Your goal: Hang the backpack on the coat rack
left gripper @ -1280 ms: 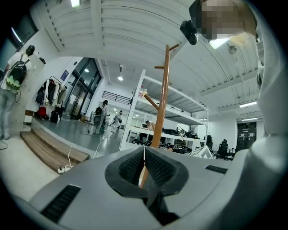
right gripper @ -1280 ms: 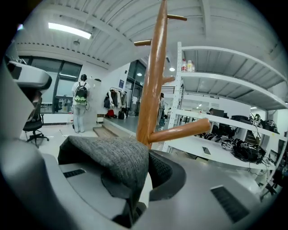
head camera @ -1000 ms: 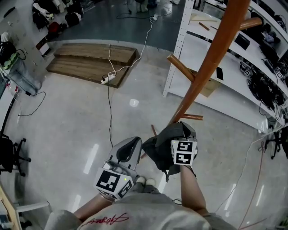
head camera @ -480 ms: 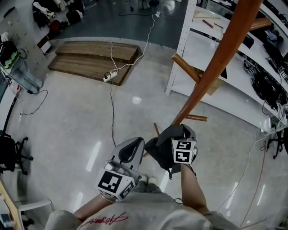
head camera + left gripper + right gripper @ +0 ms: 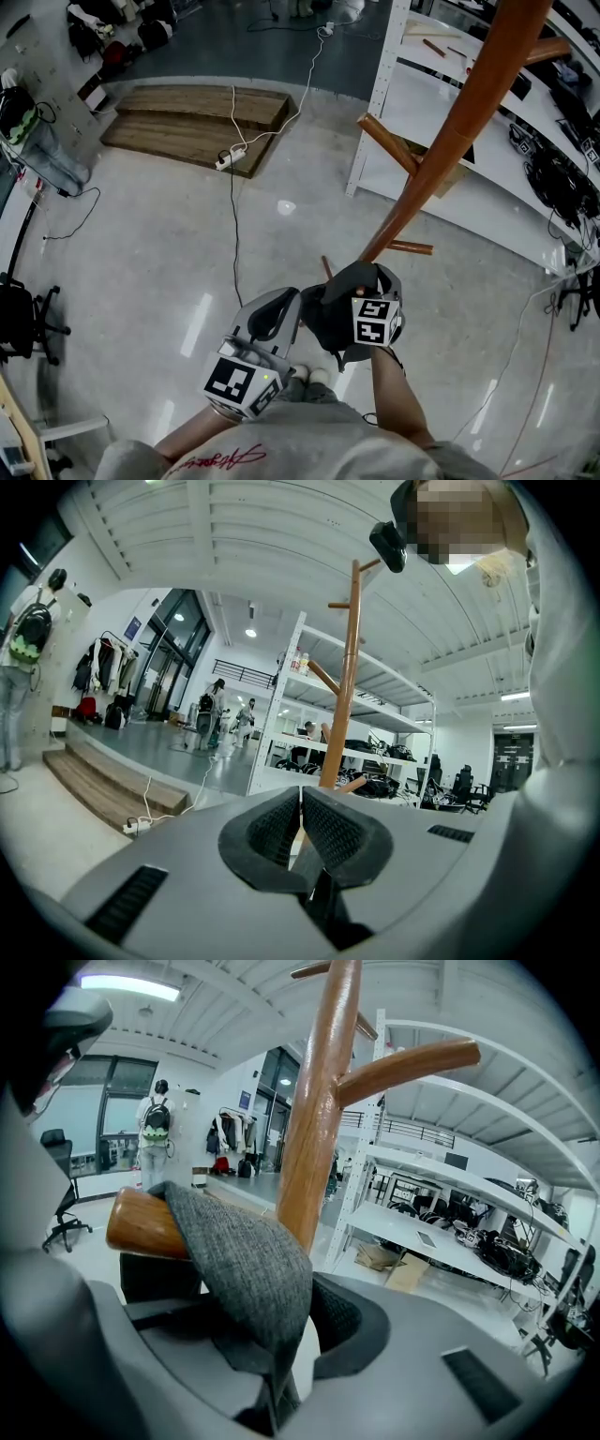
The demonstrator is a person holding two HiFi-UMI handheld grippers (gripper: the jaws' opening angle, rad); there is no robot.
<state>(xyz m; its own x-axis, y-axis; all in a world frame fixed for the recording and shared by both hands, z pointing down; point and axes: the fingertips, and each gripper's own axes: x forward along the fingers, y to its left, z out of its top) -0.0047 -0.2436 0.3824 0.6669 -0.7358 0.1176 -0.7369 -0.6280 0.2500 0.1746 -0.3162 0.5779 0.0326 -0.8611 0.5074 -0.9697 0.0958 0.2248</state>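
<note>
Backpack (image 5: pixel 330 309) hangs as a dark bundle at about 5 o'clock from the middle of the head view, right against the foot of the coat rack (image 5: pixel 450 141), and your right gripper (image 5: pixel 286 1330) is clamped on its grey strap (image 5: pixel 234 1260). In the right gripper view that strap lies draped over a wooden peg (image 5: pixel 141 1225) that sticks out toward 9 o'clock from the pole, with another peg up at 2 o'clock. Your left gripper (image 5: pixel 300 822) sits at 8 o'clock from the bag, jaws together on nothing, so it gives no support. The strap seems to rest near the peg's rounded end, not close in at the pole. If you let go there, the bag's weight may well slide it off the tip. Pull the jaws back before they have parted fully and you could drag the fabric off with them. A sideways tug on the peg might also rock the rack.
</note>
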